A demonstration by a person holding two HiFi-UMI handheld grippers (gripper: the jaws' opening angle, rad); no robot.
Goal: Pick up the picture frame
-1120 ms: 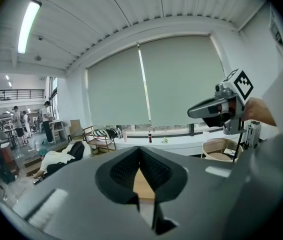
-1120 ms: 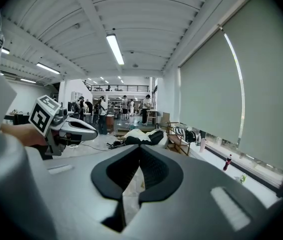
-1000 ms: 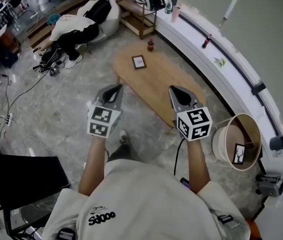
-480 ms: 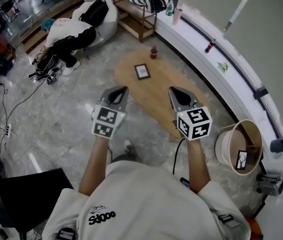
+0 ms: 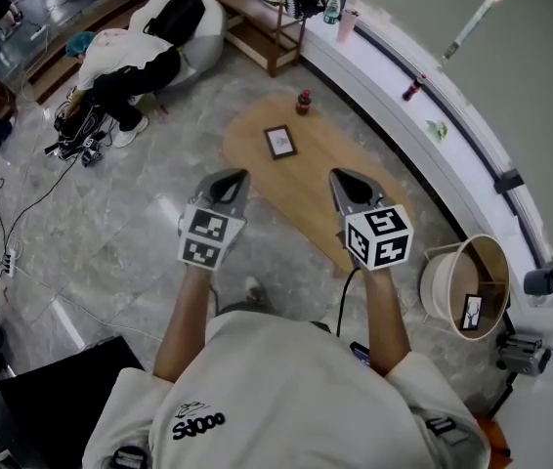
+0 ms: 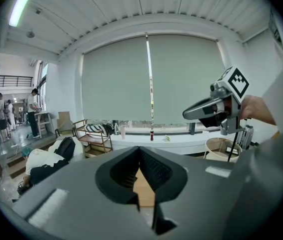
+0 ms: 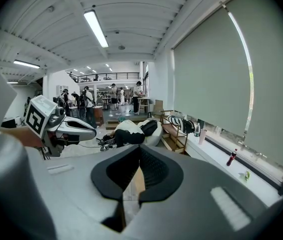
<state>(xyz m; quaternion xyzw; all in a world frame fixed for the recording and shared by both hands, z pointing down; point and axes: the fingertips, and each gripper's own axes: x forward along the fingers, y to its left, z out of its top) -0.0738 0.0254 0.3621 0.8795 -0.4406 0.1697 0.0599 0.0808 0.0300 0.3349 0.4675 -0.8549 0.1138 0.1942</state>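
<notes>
Approach is the step in hand, as I judge it: nothing is grasped, and both grippers are well apart from the picture frame. The picture frame (image 5: 279, 142) lies flat on the far half of the oval wooden table (image 5: 301, 191), closer to its left edge. A small red bottle (image 5: 304, 102) stands beyond it at the far end.

The left gripper (image 5: 235, 178) and the right gripper (image 5: 341, 177) hover side by side on the near side of the frame and point toward the far side. The left one is about over the table's left edge, the right one over the wood. In each gripper view the jaws are pressed together at the tips, with nothing between them.

To do this step well, I think one gripper should spread its jaws before it comes close. A frame that lies flat offers only its thin edge. The gripper should come down low and almost level, so that one jaw goes over the top face and the other catches the edge. Sliding the frame a little past the left edge of the table may help. The push should go away from the bottle, which could tip.

A second small framed picture (image 5: 471, 312) stands inside a round hollow stand (image 5: 435, 283) at the near right. The frame on the table seems to be the intended one.
</notes>
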